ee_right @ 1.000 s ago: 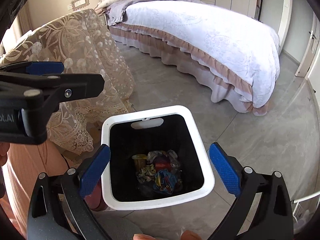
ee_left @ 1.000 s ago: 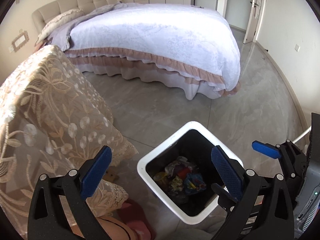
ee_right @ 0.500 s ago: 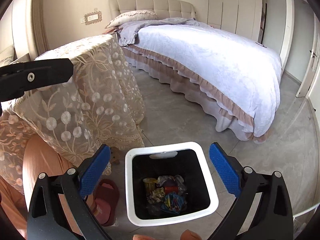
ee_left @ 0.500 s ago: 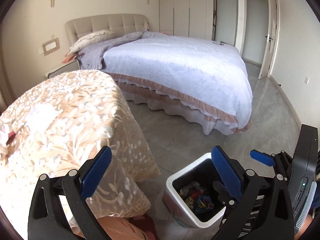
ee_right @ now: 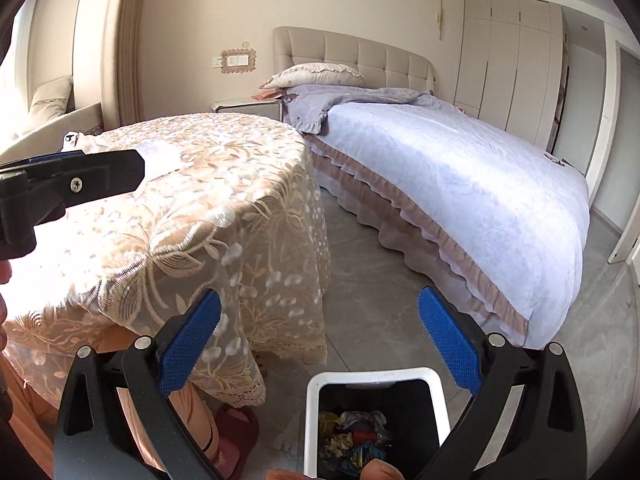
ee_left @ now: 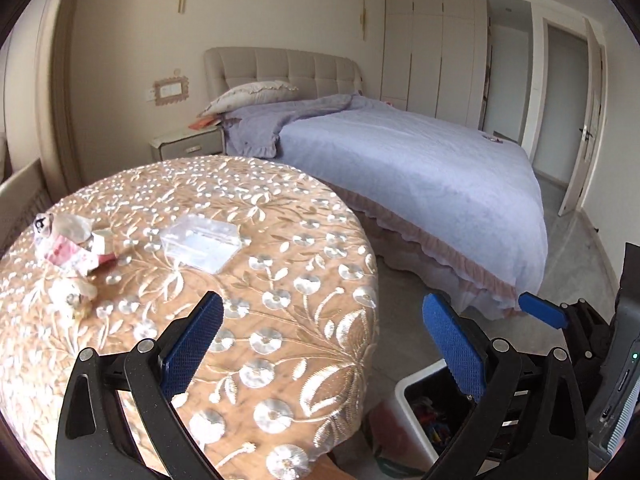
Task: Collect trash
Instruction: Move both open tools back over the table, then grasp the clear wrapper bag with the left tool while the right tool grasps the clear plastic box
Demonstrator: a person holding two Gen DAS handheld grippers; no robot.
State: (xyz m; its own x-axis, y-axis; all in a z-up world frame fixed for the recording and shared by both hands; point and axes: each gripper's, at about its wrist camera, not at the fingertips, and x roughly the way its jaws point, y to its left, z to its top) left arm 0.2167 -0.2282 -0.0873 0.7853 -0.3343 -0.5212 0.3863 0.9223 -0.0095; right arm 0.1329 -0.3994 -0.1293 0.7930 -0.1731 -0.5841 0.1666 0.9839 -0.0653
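A round table with a lace cloth [ee_left: 256, 264] holds crumpled pink-and-white trash [ee_left: 70, 240], a clear plastic package [ee_left: 200, 242] and a small crumpled scrap [ee_left: 72, 294]. My left gripper [ee_left: 320, 344] is open and empty above the table's near edge. My right gripper [ee_right: 320, 344] is open and empty above the floor, over a white bin with a black liner [ee_right: 316, 424] holding several colourful wrappers [ee_right: 352, 436]. The bin also shows in the left wrist view [ee_left: 408, 388]. The left gripper shows at the left of the right wrist view [ee_right: 72, 184].
A large bed with a lilac cover [ee_left: 420, 176] fills the right side. A nightstand [ee_left: 188, 146] stands by the headboard. A sofa [ee_right: 44, 120] sits behind the table. A red slipper [ee_right: 236, 436] and my leg are under the table edge.
Both grippers have risen and tilted up from over the bin. The left one now looks across the tabletop, with the trash on it in view. Both stay open.
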